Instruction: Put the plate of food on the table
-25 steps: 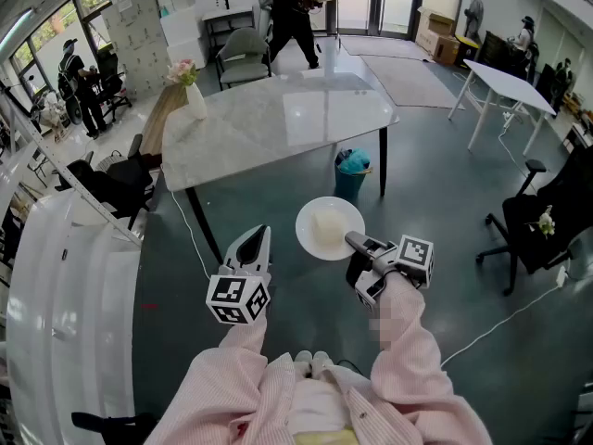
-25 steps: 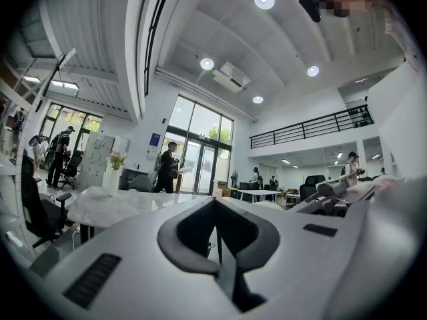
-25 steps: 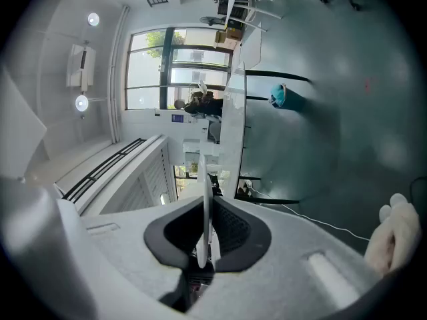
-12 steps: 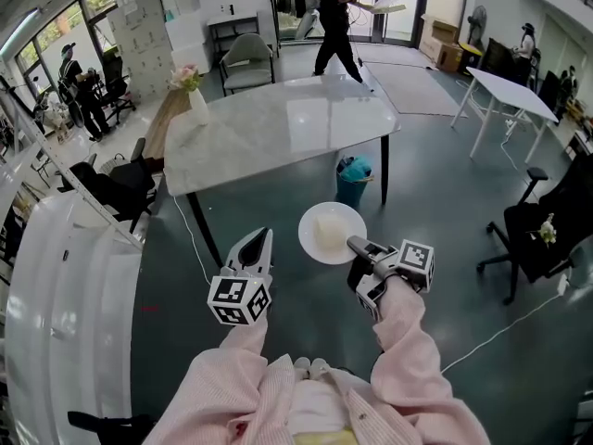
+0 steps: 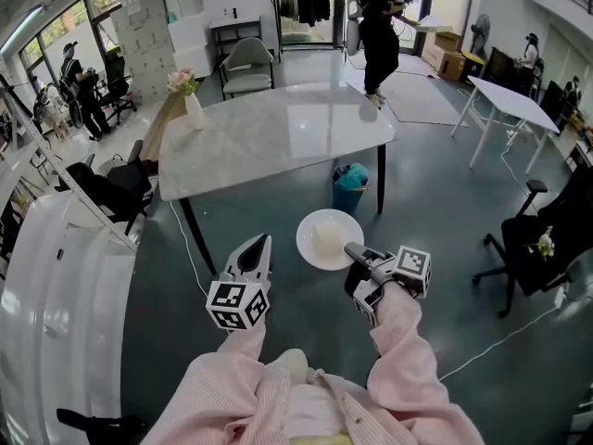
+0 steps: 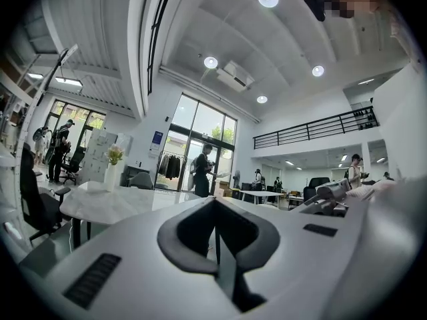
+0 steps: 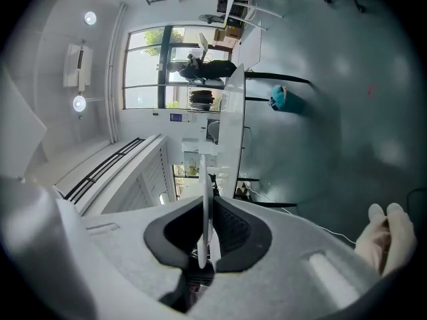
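Observation:
A white round plate [image 5: 329, 239] carrying a pale block of food [image 5: 326, 236] hangs over the floor, short of the marble table [image 5: 269, 128]. My right gripper [image 5: 353, 249] is shut on the plate's near rim; in the right gripper view the plate's thin edge [image 7: 204, 205] stands pinched between the dark pads. My left gripper [image 5: 252, 254] is held level to the left of the plate, its jaws closed together with nothing in them. In the left gripper view the table [image 6: 113, 202] lies ahead with a vase of flowers [image 6: 112, 169] on it.
A vase of flowers [image 5: 190, 95] stands at the table's far left corner. A teal bin [image 5: 350, 182] sits under the table's near right corner. A person [image 5: 378, 26] walks beyond the table. A white curved counter [image 5: 56, 286] is at my left; office chairs [image 5: 533, 239] are at right.
The table has drawn slightly nearer in the head view, and the plate and both grippers keep their places. The person beyond the table has walked to the right.

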Tool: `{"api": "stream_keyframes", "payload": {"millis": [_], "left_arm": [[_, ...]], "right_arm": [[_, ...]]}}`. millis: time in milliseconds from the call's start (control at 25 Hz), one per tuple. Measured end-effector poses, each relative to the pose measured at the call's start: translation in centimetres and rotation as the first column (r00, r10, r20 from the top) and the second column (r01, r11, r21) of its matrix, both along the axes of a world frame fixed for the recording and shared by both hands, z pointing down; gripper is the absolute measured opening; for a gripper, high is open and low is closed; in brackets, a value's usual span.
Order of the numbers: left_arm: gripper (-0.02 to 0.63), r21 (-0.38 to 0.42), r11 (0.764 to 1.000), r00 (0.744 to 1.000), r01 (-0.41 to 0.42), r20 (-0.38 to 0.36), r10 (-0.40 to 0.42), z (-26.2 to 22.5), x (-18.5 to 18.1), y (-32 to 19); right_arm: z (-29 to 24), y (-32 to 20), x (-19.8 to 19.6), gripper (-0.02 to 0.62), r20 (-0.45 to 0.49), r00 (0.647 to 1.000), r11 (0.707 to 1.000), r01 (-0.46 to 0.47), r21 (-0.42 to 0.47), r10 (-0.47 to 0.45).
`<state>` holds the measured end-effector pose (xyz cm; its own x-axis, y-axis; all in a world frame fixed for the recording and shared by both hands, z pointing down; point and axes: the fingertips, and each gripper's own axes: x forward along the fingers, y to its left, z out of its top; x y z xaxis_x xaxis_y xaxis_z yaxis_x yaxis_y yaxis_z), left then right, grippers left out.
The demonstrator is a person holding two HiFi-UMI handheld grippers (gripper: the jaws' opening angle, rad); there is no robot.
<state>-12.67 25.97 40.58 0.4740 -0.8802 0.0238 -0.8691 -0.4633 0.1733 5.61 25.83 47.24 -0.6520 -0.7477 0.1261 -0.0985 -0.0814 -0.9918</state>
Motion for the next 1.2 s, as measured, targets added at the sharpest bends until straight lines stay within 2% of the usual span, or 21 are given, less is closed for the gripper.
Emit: {"api": "stream_keyframes", "payload": {"millis": [440,960,1200], "left_arm": [[-0.003,-0.013,1.0,1.0,-0.015,-0.006,0.015,1.0,1.9,-7.3],[-0.003,-0.036,0.999,0.999,-0.04,-0.015,0.04,1.2,1.9,-22.4],[-0.003,-0.039,0.998,0.999,-0.05,-0.023,0.049,1.8,1.8,-27.9]], "right_arm": [[0.7,-6.6,1.1,0.028,0.022,1.0,1.0,0.003,-0.002,-0.002],[1.4,-20.8,1.2,0.028,0.024,1.0,1.0,-0.018,-0.012,0.018],[1.2,-26.5,0.9,0.028,0.039,0.999,1.0,-0.017,0.006,0.017]]}}
